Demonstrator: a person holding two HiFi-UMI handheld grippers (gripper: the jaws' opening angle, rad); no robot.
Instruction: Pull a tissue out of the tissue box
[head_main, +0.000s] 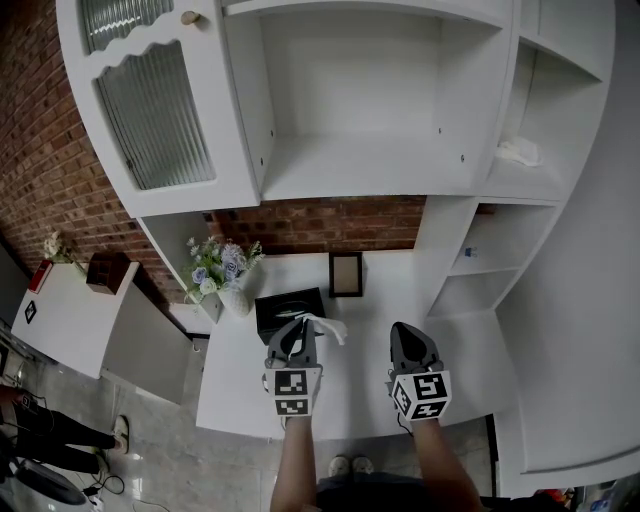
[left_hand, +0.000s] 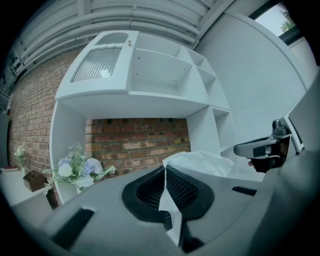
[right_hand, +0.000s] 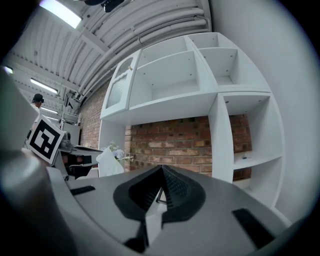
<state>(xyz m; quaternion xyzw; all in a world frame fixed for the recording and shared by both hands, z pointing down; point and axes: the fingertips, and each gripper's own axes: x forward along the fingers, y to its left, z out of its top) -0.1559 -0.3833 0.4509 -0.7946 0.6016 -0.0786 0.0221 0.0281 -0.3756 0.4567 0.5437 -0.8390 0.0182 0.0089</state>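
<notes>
In the head view, your left gripper (head_main: 297, 326) sits over the white surface (head_main: 360, 400), just in front of the black box (head_main: 288, 303). Its jaws are pinched on the tissue (head_main: 328, 328), which sticks out to the right of their tips. I can't tell whether the tissue's far end touches the box. Your right gripper (head_main: 405, 332) hangs beside the left one, apart from it, pointing toward the frame (head_main: 346, 273). The flowers (head_main: 222, 268) stand left of the box.

In the left gripper view, the jaws of the left gripper (left_hand: 165, 168) are clamped together with the tissue (left_hand: 200, 162) caught between them. It bunches up beyond the tips, and a strip runs down through the seam. The right gripper (left_hand: 261, 148) shows at the right edge.

In the right gripper view, the jaws of the right gripper (right_hand: 161, 169) meet at the tips with nothing held. The tissue (right_hand: 109, 163) shows off to the left, next to the left gripper (right_hand: 47, 142).
</notes>
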